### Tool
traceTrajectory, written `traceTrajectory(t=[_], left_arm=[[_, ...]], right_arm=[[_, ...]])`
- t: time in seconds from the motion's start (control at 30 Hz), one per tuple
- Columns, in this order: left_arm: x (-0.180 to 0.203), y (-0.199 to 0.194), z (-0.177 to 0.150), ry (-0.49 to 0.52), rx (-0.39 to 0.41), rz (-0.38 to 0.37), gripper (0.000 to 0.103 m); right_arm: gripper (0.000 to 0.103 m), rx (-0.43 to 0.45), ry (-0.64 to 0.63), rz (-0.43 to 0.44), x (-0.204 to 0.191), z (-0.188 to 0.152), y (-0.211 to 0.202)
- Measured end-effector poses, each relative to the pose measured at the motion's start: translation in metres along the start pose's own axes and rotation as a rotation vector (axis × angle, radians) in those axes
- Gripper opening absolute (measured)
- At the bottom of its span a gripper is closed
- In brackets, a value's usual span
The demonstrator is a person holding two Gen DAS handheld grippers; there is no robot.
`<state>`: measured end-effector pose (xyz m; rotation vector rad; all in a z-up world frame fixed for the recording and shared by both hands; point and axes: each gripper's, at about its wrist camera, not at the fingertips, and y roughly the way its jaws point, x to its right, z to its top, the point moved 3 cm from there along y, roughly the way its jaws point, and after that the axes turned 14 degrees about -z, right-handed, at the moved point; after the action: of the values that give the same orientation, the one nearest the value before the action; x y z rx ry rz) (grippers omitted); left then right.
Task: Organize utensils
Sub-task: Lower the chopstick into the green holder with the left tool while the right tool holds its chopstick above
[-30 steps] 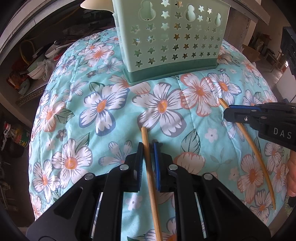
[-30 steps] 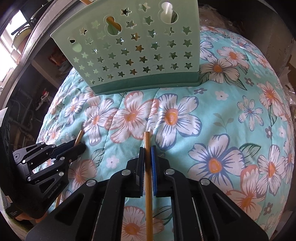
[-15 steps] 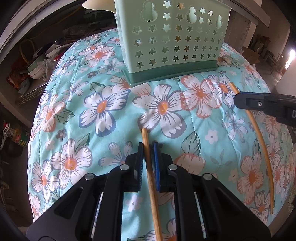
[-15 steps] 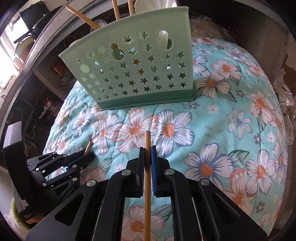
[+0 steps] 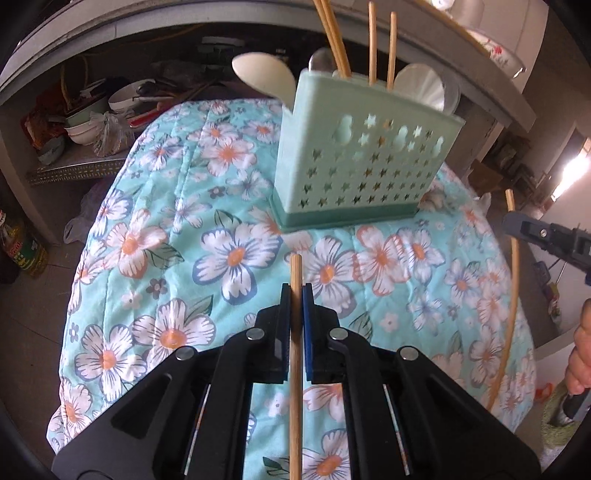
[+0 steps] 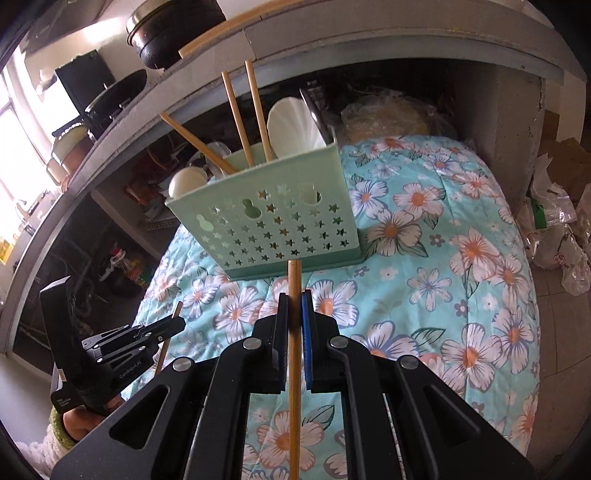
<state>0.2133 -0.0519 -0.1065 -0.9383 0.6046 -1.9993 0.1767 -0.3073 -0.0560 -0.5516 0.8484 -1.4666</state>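
Observation:
A mint-green utensil holder (image 5: 364,166) with star cut-outs stands on the floral cloth (image 5: 155,229); it also shows in the right wrist view (image 6: 273,225). It holds several wooden chopsticks (image 5: 371,40) and pale spoons (image 5: 264,75). My left gripper (image 5: 295,291) is shut on a wooden chopstick (image 5: 295,350), held above the cloth in front of the holder. My right gripper (image 6: 294,299) is shut on another chopstick (image 6: 293,369), its tip near the holder's base. The right gripper also shows at the left wrist view's right edge (image 5: 517,223), the left gripper in the right wrist view (image 6: 173,325).
A shelf (image 5: 74,170) with bowls and bags lies behind the cloth at the left. A grey counter (image 6: 406,40) with a dark pot (image 6: 173,26) hangs over the holder. Plastic bags (image 6: 557,236) lie on the floor at the right.
Both grippers have risen off the cloth with their chopsticks; the holder now looks smaller and farther, with its top and contents in view. The left jaws have closed tight on the chopstick.

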Motion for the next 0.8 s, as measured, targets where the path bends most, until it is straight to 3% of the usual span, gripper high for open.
traceTrajectory(t=[0.17, 0.33, 0.53, 0.8], left_arm=[[0.015, -0.038, 0.02, 0.009, 0.103, -0.124, 0.005], [0.023, -0.06, 0.029, 0.019, 0.114, -0.213, 0.005], [0.036, -0.089, 0.049, 0.059, 0.18, -0.247, 0.005], [0.068, -0.133, 0.103, 0.133, 0.339, -0.292, 0.005]], right_arm=[[0.007, 0.082, 0.022, 0.014, 0.001, 0.009, -0.031], [0.007, 0.133, 0.057, 0.028, 0.008, 0.011, -0.049], [0.007, 0.183, 0.094, 0.054, 0.02, 0.013, -0.065], [0.007, 0.203, 0.135, 0.089, 0.039, 0.014, -0.067]])
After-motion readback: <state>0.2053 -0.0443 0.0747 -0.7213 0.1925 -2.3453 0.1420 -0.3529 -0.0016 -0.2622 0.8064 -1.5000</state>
